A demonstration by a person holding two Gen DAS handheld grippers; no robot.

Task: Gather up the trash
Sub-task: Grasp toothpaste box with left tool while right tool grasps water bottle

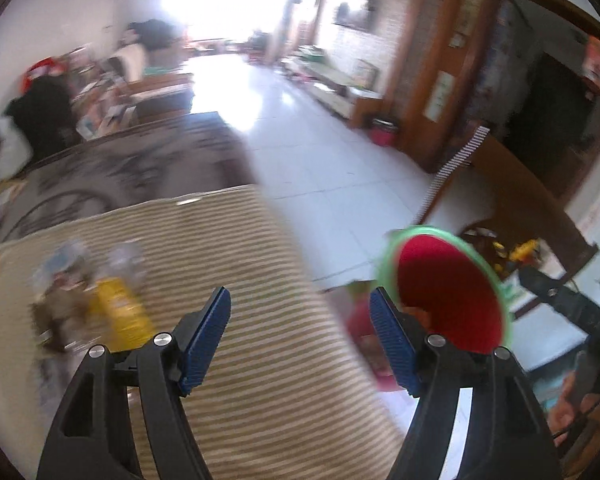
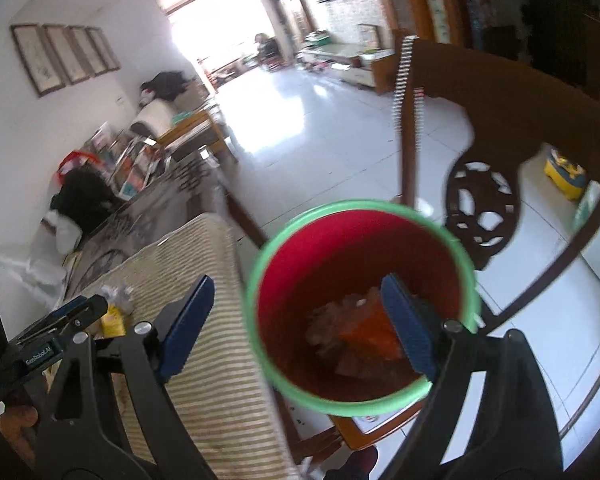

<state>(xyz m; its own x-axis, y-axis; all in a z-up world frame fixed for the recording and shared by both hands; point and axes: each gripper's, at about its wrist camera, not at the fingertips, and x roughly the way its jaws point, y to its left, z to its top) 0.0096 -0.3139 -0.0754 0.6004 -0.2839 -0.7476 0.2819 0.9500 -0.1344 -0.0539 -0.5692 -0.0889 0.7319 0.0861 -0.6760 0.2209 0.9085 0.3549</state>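
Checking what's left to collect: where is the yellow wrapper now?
The yellow wrapper lies on the striped mat, left in the left wrist view, beside other blurred litter.

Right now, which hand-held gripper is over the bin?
The right hand-held gripper: one open finger overlaps the red bin. The left is open over the striped mat.

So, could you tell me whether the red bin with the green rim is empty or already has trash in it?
Not empty: the red bin already holds crumpled wrappers at its bottom, seen from the right wrist view.
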